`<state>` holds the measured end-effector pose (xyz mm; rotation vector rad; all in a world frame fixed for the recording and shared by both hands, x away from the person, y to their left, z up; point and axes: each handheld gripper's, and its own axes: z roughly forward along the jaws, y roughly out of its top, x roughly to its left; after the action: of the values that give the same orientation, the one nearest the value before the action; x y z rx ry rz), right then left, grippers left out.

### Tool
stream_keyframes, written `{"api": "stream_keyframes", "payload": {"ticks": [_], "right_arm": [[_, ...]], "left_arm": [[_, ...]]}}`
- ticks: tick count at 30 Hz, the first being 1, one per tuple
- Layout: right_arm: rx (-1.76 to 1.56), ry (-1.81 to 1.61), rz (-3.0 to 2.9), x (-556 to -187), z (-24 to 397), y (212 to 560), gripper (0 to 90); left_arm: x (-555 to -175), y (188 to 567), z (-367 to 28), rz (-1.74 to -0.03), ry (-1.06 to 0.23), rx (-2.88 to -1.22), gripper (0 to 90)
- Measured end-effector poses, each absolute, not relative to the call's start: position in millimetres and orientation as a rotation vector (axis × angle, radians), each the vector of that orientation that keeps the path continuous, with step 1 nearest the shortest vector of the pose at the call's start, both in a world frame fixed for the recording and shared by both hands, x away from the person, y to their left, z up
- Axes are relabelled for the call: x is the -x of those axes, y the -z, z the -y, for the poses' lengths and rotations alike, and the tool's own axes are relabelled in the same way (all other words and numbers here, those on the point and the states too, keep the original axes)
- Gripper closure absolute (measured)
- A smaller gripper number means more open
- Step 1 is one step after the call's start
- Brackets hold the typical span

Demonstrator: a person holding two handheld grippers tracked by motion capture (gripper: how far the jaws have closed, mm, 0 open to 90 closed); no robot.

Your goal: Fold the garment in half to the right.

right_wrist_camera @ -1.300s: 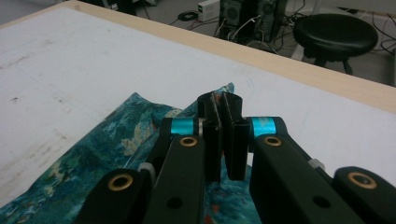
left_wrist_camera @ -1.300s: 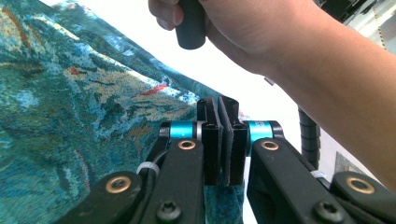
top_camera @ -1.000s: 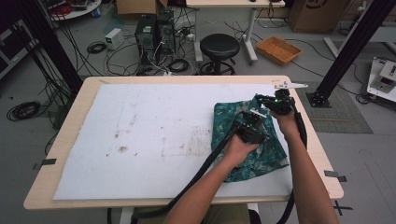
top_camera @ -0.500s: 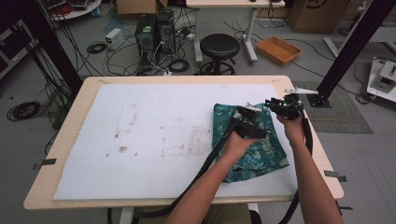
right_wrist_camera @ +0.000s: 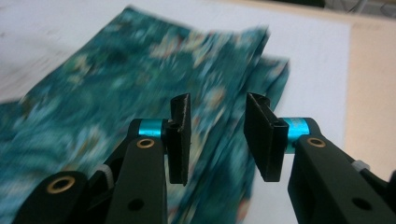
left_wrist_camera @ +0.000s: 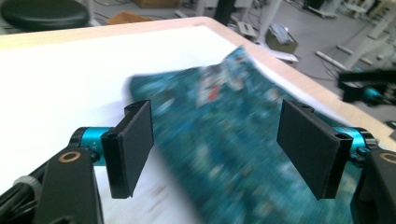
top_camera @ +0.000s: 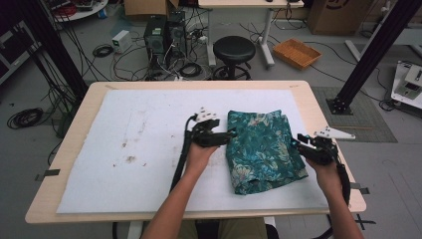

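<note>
a folded teal floral cloth [top_camera: 261, 149] is laid flat on the white mat [top_camera: 124, 149] at the table's right half – nothing is pinched. the left gripper [top_camera: 226, 137] is held at its left edge, jaws just opened and spread wide; the right gripper [top_camera: 297, 144] is held at its right edge, jaws parted, empty

two hand-held black grippers, bare forearms

left gripper [top_camera: 230, 135] and right gripper [top_camera: 297, 144] share one build: black bodies, flat rectangular black pads [left_wrist_camera: 135, 147] on cyan collars, brass-ringed pivot screws in the black link arms. each carries a pale grey three-cornered plate on top, dotted with small dark marks, and trails a thick black cable along the forearm. no sleeves show on the arms; olive-coloured clothing at the lap.
</note>
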<state>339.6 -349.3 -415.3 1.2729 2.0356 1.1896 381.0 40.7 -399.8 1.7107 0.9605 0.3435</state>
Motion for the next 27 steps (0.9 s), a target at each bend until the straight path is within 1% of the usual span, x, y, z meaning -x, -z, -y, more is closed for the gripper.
{"api": "stream_keyframes", "payload": {"ticks": [2,3,8,11,12,13,14,16,17,22,27], "right_arm": [[-1.317,-1.185,-2.058,-330,348,423,62.8],[-1.354,-1.187,-2.081,-322,345,428,64.6],[-1.414,-1.127,-2.125,-312,333,439,65.8],[-1.451,-1.048,-2.141,-313,327,445,65.3],[-1.46,-1.019,-2.129,-314,324,447,66.3],[-1.476,-1.016,-2.121,-314,323,447,71.1],[-1.476,-1.016,-2.121,-314,323,447,71.1],[-1.469,-1.015,-2.134,-314,321,446,83.3],[-1.451,-1.009,-2.136,-313,319,446,86.2],[-1.356,-1.0,-2.062,-308,315,434,88.2],[-1.369,-1.004,-1.97,-308,324,423,88.4]], "left_arm": [[-375,406,-62,-0.988,-0.361,-1.707,27.1],[-372,408,-72,-0.998,-0.373,-1.708,27.1],[-351,416,-120,-1.02,-0.427,-1.723,27.1],[-340,419,-147,-1.04,-0.442,-1.719,27.1],[-336,420,-155,-1.047,-0.446,-1.714,27.1],[-333,421,-163,-1.049,-0.452,-1.713,27.1],[-330,422,-169,-1.056,-0.453,-1.703,27.1],[-324,425,-180,-1.069,-0.454,-1.686,27.1],[-322,427,-184,-1.073,-0.459,-1.682,27.1],[-318,435,-197,-1.106,-0.439,-1.649,27.1],[-317,436,-199,-1.109,-0.436,-1.636,27.2]]}}
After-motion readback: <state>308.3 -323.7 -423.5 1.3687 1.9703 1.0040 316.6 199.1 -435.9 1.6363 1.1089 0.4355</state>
